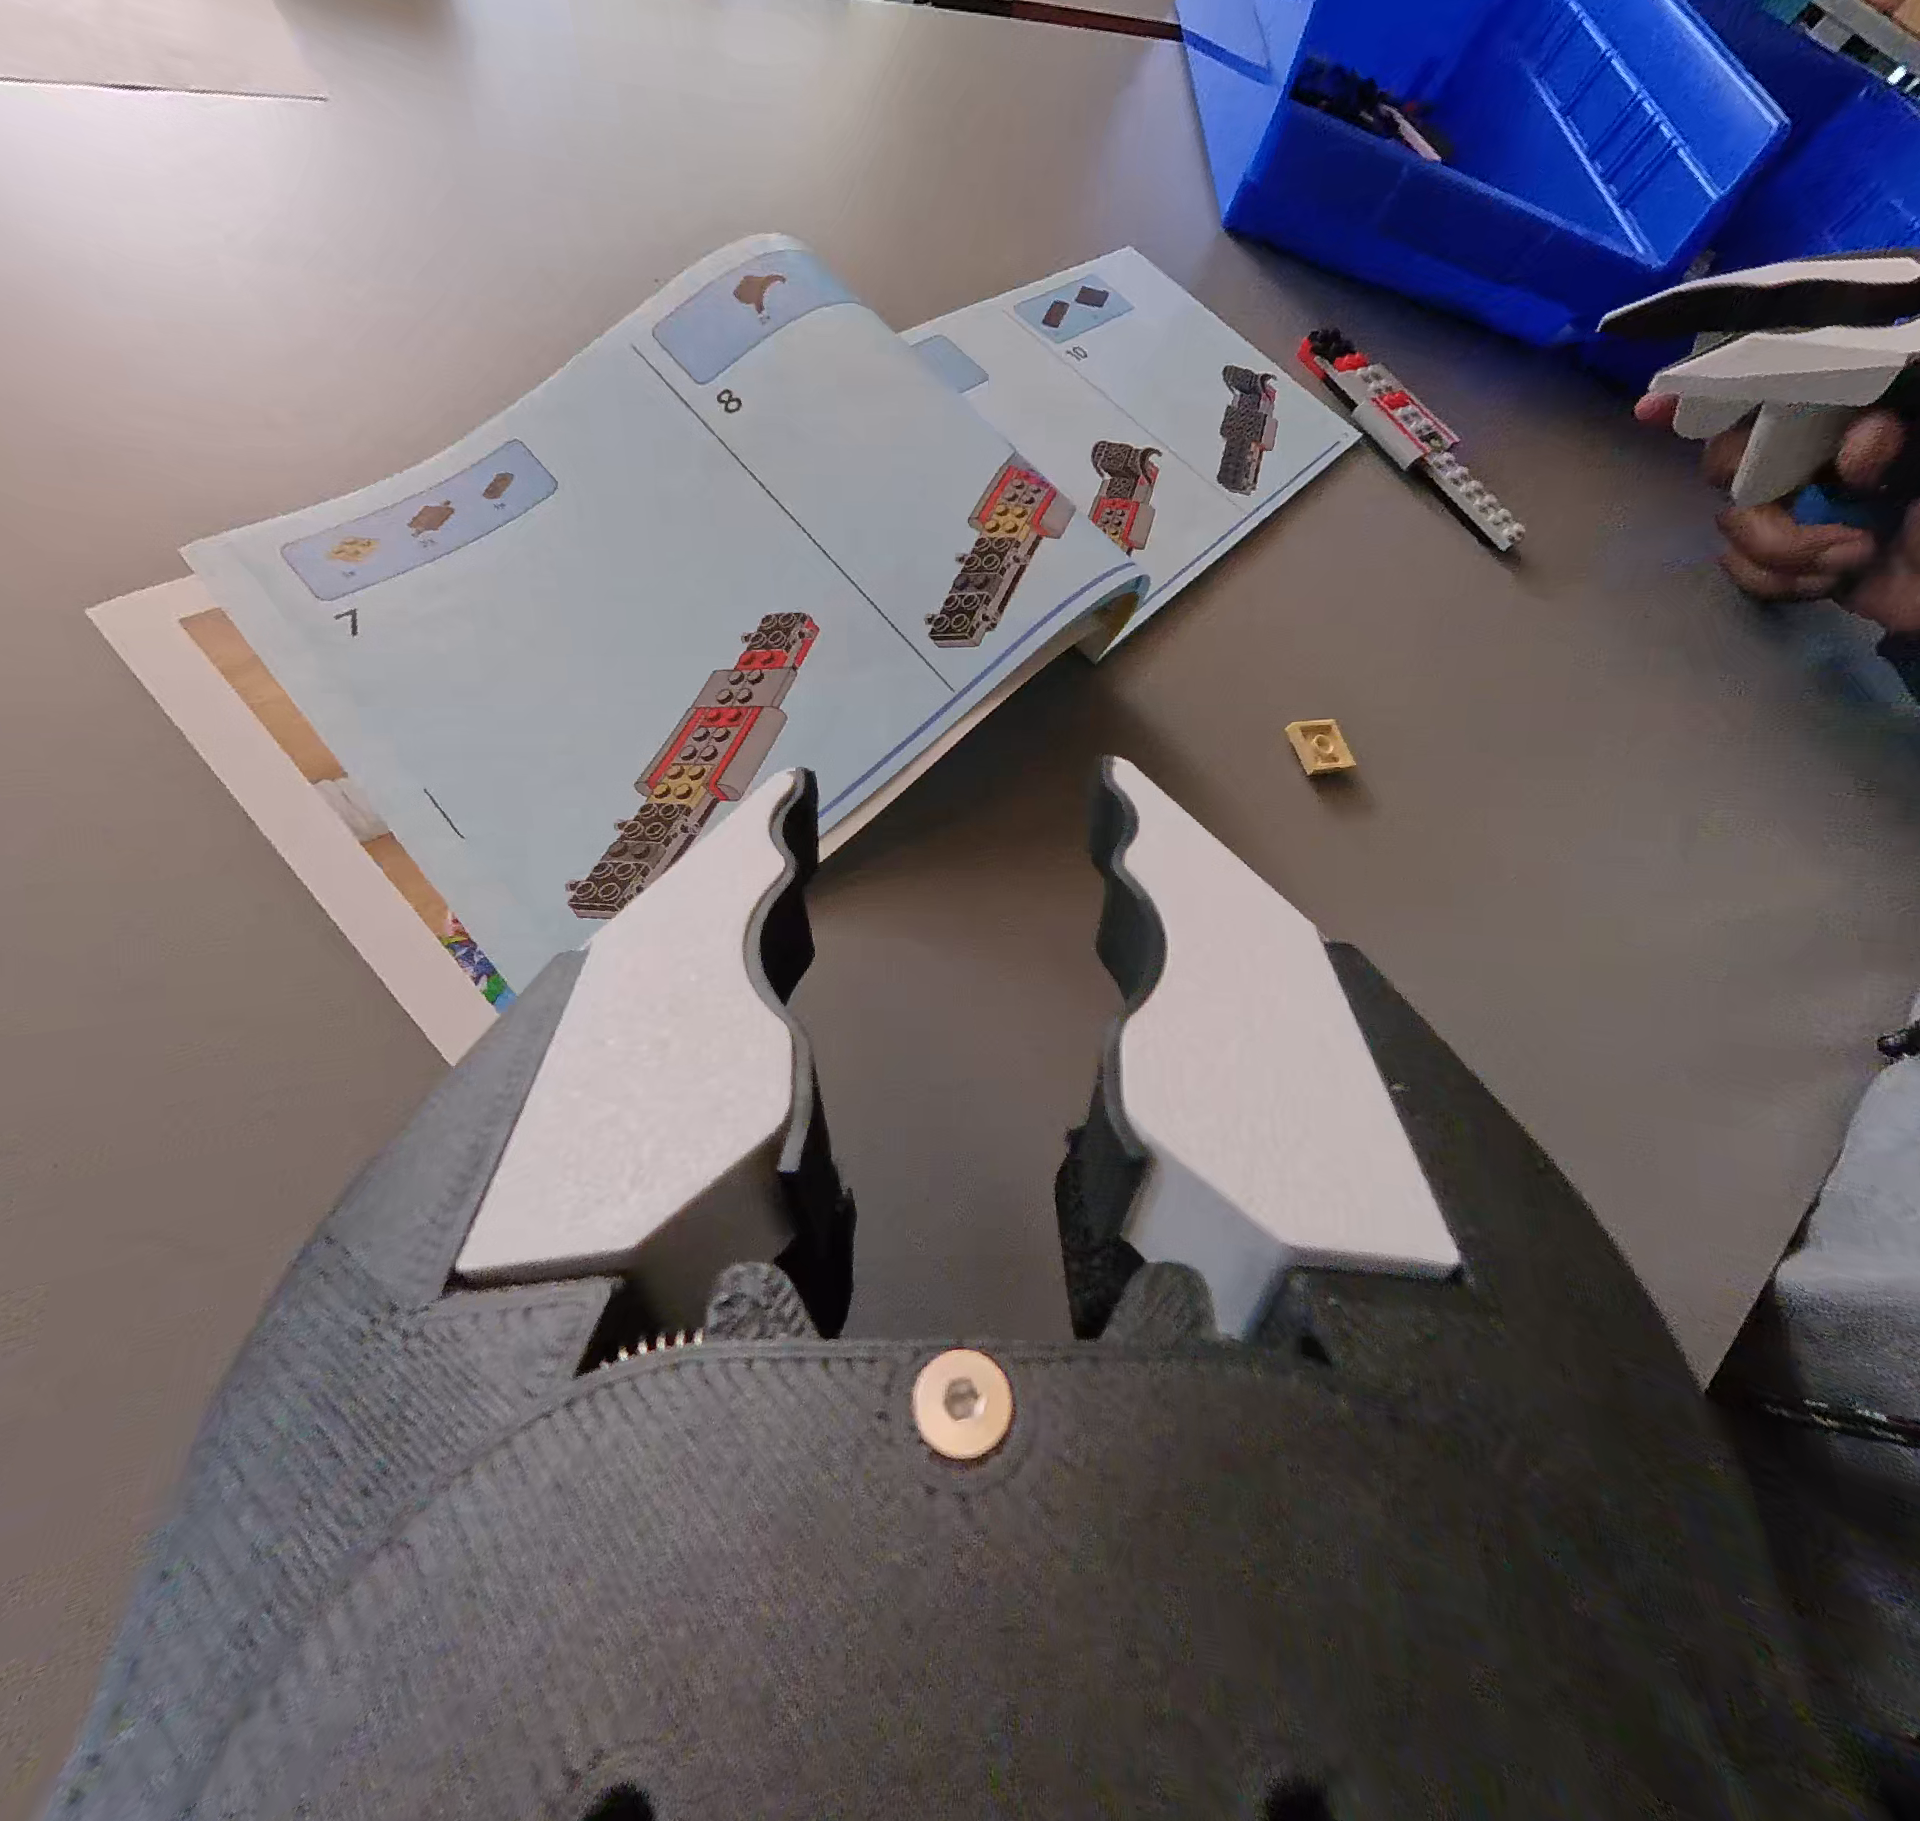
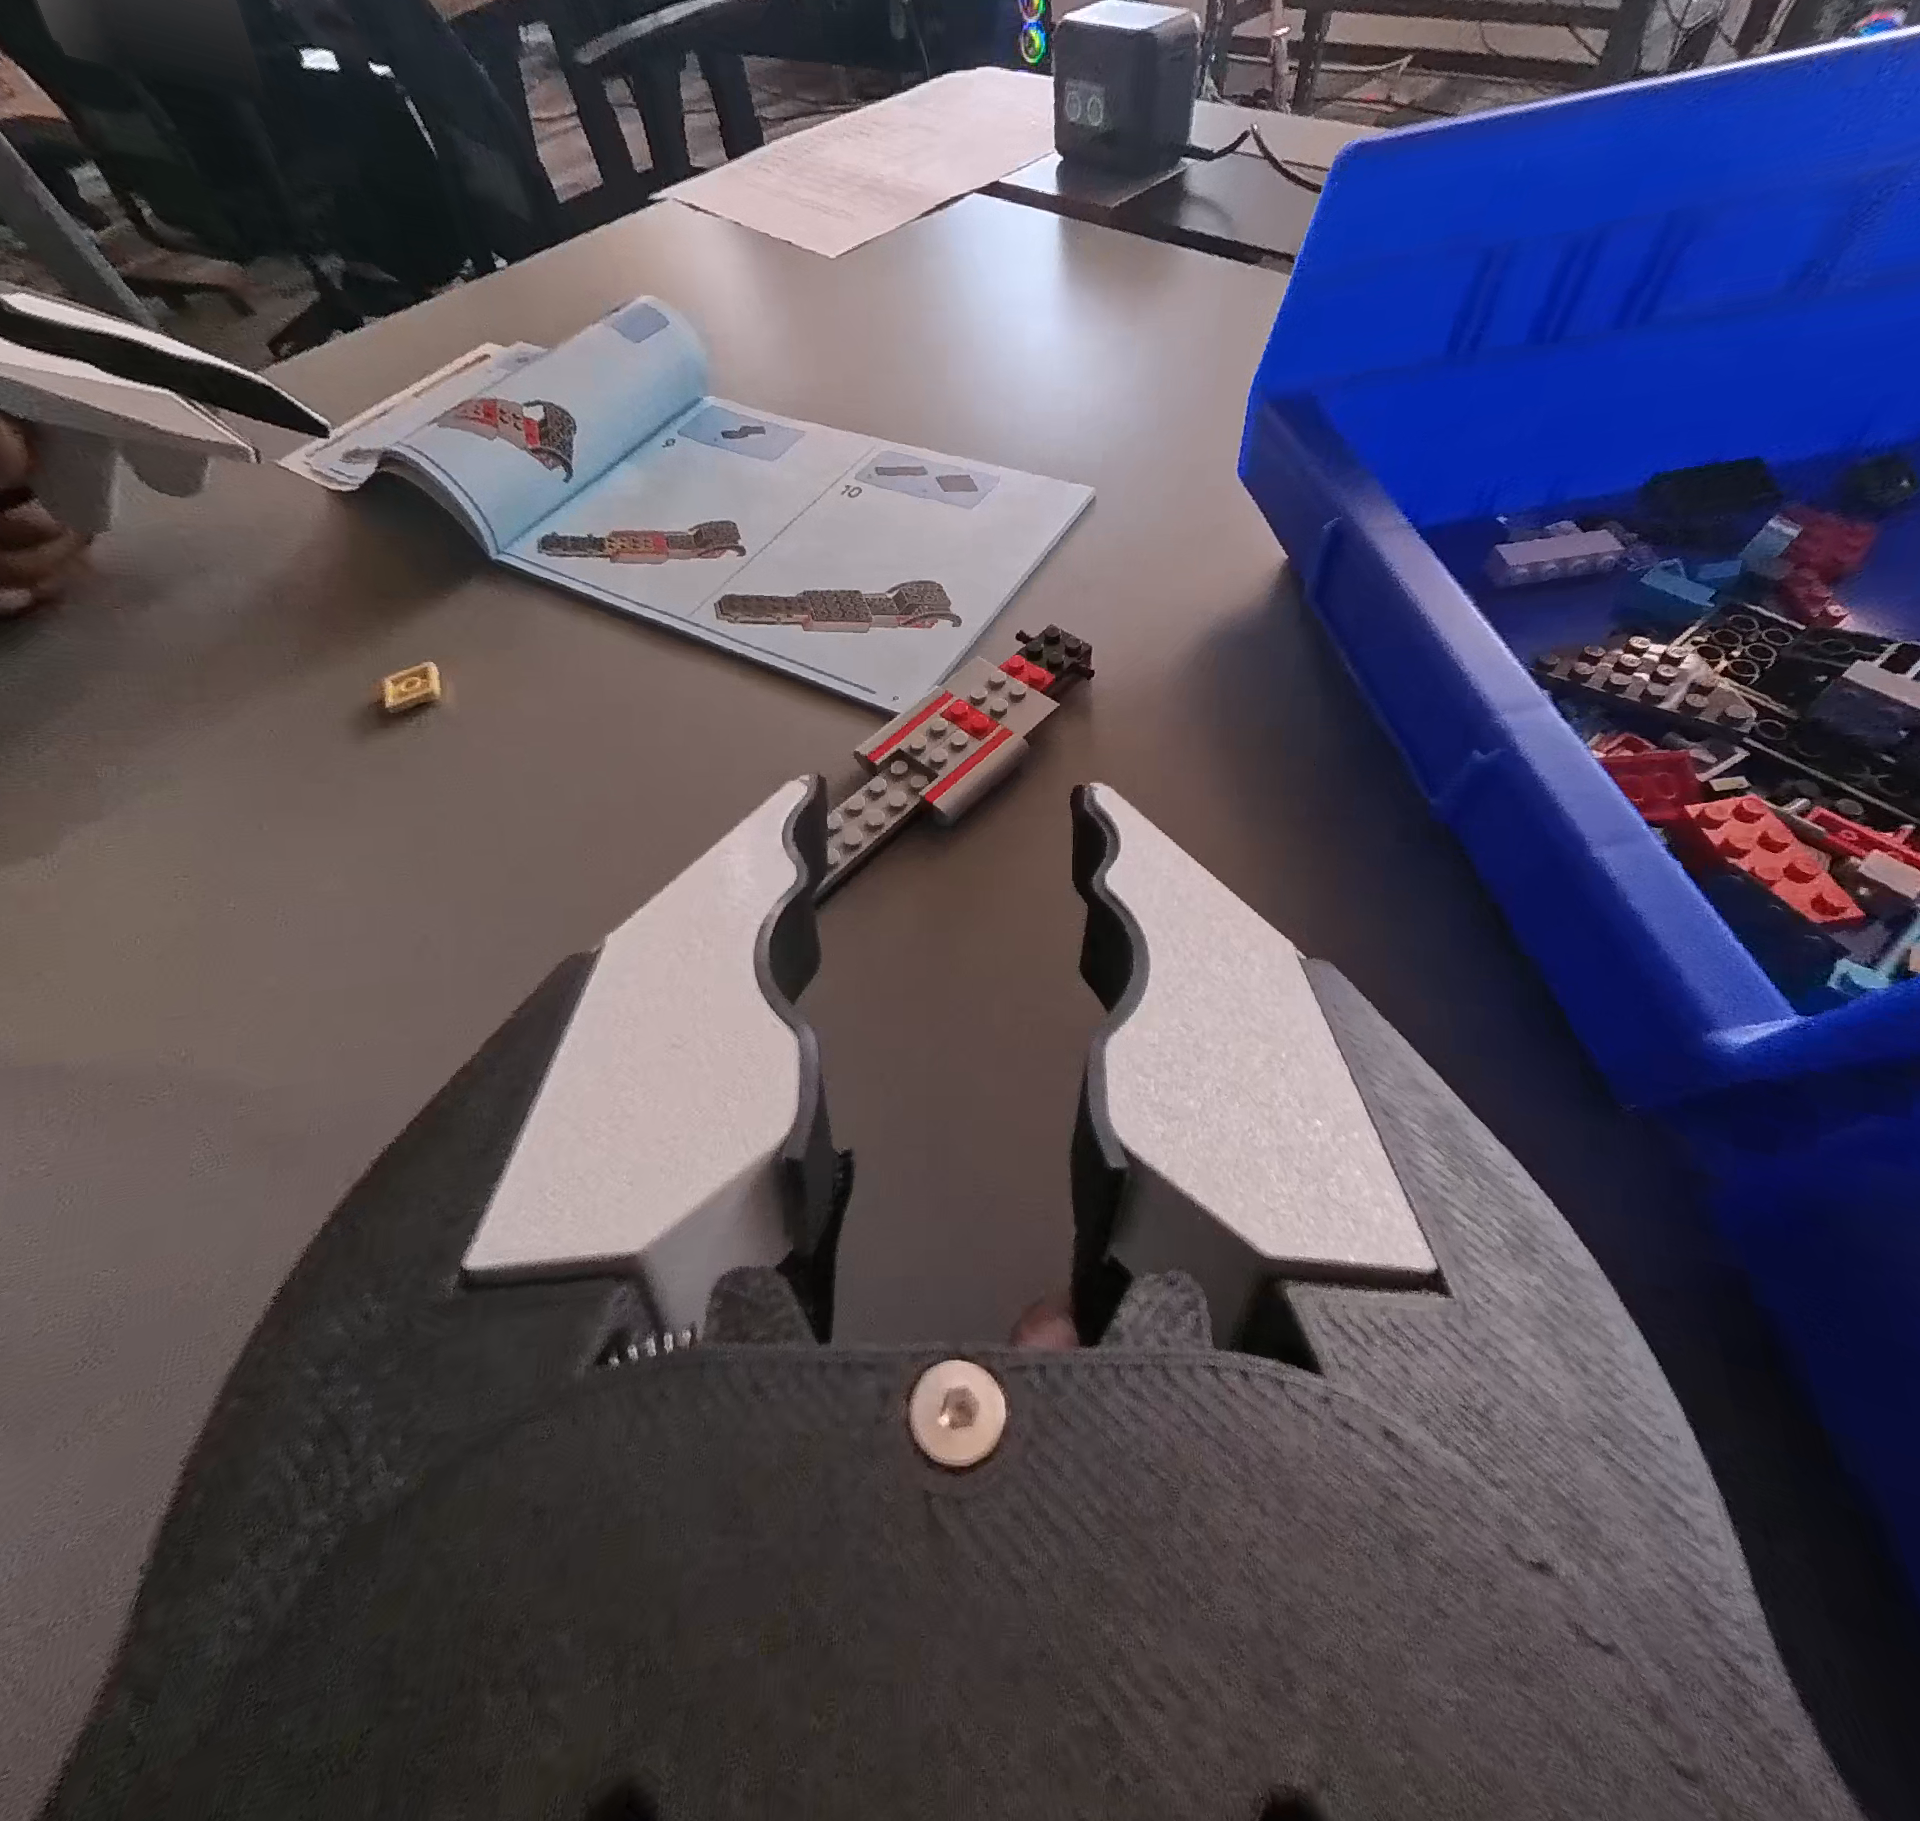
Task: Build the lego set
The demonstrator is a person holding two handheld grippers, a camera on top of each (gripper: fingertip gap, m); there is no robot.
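A long grey, red and black lego assembly (image 2: 951, 748) lies flat on the dark table just beyond my right gripper (image 2: 943, 797), which is open and empty; its near end sits by the left fingertip. The assembly also shows in the left wrist view (image 1: 1403, 431). A small tan plate (image 1: 1320, 746) lies alone on the table, right of and beyond my open, empty left gripper (image 1: 954, 782); it also shows in the right wrist view (image 2: 412, 685). The open instruction booklet (image 1: 675, 566) lies in front of the left gripper, and it shows in the right wrist view too (image 2: 727, 514).
A blue bin (image 2: 1475, 691) holding several loose bricks stands at the right; it is in the left wrist view at the back right (image 1: 1455, 109). A sheet of paper (image 2: 873, 161) and a small dark cube device (image 2: 1122, 78) sit at the far table end. Chairs stand beyond. My hands' fingertips stand some 35 cm from each other. The small tan plate (image 1: 1320, 746) sits 11 cm or so from the ends of my left fingers. It is also in sight in the right wrist view (image 2: 404, 681).
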